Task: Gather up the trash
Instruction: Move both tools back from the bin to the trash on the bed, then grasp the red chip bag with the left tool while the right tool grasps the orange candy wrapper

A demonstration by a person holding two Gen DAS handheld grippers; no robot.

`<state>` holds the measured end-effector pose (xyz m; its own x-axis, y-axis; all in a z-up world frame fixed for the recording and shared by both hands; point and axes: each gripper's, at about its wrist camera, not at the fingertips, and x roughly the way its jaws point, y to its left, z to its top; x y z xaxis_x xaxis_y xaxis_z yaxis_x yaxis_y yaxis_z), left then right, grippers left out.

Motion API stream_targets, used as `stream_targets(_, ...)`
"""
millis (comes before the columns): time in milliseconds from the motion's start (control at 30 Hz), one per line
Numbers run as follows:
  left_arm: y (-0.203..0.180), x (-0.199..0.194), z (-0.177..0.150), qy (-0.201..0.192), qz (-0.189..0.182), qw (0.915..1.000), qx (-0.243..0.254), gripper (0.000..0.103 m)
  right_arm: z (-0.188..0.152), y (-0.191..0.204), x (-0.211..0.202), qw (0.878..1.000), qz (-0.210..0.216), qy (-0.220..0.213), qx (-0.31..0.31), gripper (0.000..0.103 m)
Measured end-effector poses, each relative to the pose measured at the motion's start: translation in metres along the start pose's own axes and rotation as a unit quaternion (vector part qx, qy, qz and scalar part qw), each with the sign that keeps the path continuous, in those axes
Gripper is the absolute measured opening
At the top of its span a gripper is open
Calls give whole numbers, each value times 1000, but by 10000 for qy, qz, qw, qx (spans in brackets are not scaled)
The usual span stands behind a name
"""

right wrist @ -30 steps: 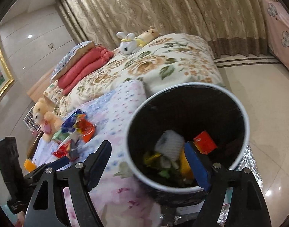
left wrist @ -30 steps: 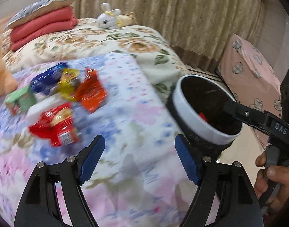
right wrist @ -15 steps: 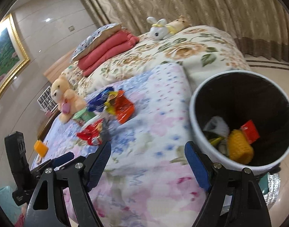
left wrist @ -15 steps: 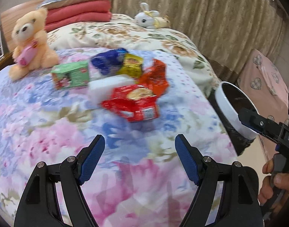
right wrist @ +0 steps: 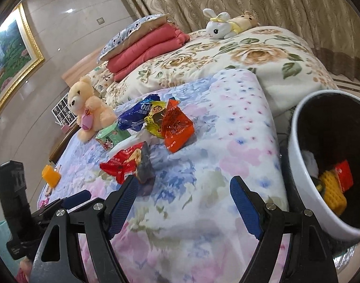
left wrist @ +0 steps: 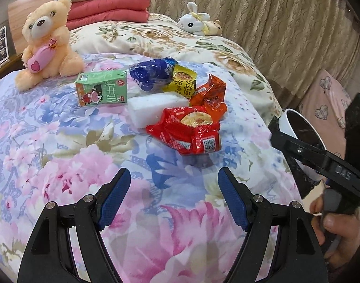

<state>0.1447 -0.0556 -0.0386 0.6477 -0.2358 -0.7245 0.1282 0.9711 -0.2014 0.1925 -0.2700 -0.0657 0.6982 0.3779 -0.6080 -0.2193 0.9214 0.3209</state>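
A pile of trash lies on the flowered bedspread: a red wrapper (left wrist: 189,132), an orange wrapper (left wrist: 210,94), a yellow wrapper (left wrist: 182,81), a blue wrapper (left wrist: 151,73), a green drink carton (left wrist: 102,90) and a white foam block (left wrist: 154,108). My left gripper (left wrist: 174,195) hovers open and empty just short of the red wrapper. My right gripper (right wrist: 184,198) is open and empty over the bedspread, between the pile (right wrist: 176,127) and the white-rimmed bin (right wrist: 297,165). The bin stands beside the bed and holds a yellow item (right wrist: 333,193) and a red scrap (right wrist: 343,175).
A peach teddy bear (left wrist: 45,42) sits left of the pile. Folded red blankets (left wrist: 109,11) and a white bunny toy (left wrist: 196,23) lie farther back. A small orange object (right wrist: 51,175) rests near the bed's left edge. Curtains hang behind; a hand (left wrist: 333,224) grips the right tool.
Both views have swung left from the bin toward the trash pile. The bin slid to the right edge in each view, and the pile now lies ahead of the left gripper.
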Motion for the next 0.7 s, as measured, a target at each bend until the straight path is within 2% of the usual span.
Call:
stream_targets(300,-6,16,15,59,-54,9999,-137,80,24,-5,35,9999,26,42,-118,82)
stream_targets(500,-14,38,22,230,103,9996,-96,81,39,-7,62,9997,121,172,-119,82)
stream_targets(700,-12,52,29,145,218,9996,-110,81,49,-9,91,9991,223,348,-52,80)
